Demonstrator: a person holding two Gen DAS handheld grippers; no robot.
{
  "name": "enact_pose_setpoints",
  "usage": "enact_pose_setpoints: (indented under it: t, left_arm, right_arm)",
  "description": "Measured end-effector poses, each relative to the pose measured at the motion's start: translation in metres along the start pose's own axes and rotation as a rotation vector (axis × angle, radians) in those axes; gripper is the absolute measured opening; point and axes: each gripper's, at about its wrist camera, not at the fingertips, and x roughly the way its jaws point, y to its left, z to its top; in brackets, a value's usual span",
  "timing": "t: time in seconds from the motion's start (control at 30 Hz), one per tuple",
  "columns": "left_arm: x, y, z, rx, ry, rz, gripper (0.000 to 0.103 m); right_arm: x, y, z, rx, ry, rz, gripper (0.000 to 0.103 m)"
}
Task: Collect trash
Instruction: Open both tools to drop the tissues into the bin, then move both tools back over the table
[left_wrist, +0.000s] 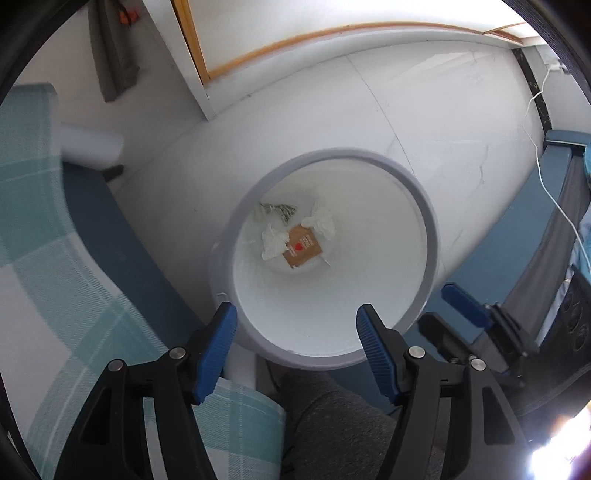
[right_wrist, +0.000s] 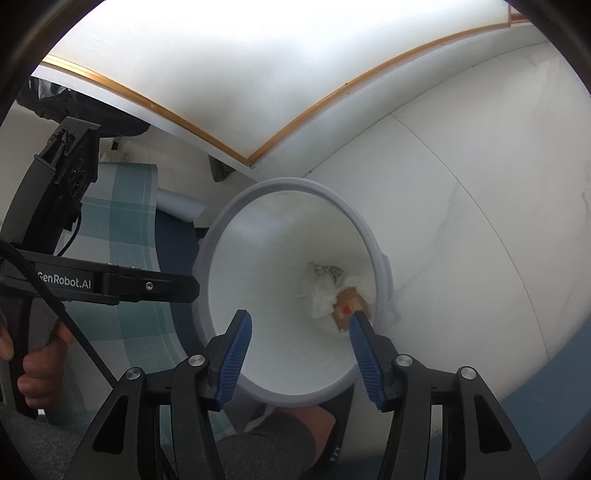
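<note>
White bin (left_wrist: 421, 218) stands upright on the floor; at its bottom lie crumpled tissues (left_wrist: 274, 240), with a brown card (left_wrist: 303, 246) at their 3 o'clock.

Smooth matt white plastic bin (left_wrist: 424, 236); crumpled tissue paper (left_wrist: 275, 242); brown cardboard scrap (left_wrist: 303, 247).

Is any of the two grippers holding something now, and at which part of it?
Nothing is held. The left gripper and the right gripper are both open and empty above the bin.
</note>
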Motion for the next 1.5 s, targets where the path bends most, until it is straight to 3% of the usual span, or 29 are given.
enact_pose_setpoints:
  t: [0.13, 0.5, 0.73, 0.93, 1.1, 1.23, 1.43, 1.5]
  left_arm:
    - [-0.026, 0.000, -0.014, 0.011, -0.082, 0.034, 0.063]
    - [-0.148, 0.004, -0.074, -0.002, -0.481, 0.140, 0.064]
    - [-0.216, 0.021, -0.138, -0.094, -0.695, 0.170, 0.064]
    - [-0.258, 0.054, -0.191, -0.188, -0.856, 0.197, 0.075]
    - [-0.282, 0.083, -0.230, -0.253, -0.945, 0.226, 0.081]
    - [-0.287, 0.105, -0.263, -0.317, -1.003, 0.261, 0.085]
    - [-0.294, 0.143, -0.312, -0.434, -1.065, 0.296, 0.086]
    - [-0.293, 0.160, -0.329, -0.478, -1.082, 0.308, 0.091]
  right_arm:
    - [-0.021, 0.003, 0.003, -0.008, -0.046, 0.001, 0.058]
    - [-0.126, 0.034, 0.011, -0.042, -0.296, -0.047, 0.062]
    - [-0.195, 0.078, 0.012, -0.120, -0.469, -0.074, 0.067]
    - [-0.247, 0.134, 0.003, -0.216, -0.611, -0.032, 0.075]
    - [-0.278, 0.195, -0.012, -0.351, -0.702, 0.024, 0.078]
    - [-0.290, 0.246, -0.031, -0.446, -0.758, 0.079, 0.086]
    - [-0.289, 0.313, -0.064, -0.574, -0.765, 0.177, 0.091]
    - [-0.282, 0.334, -0.075, -0.620, -0.760, 0.197, 0.093]
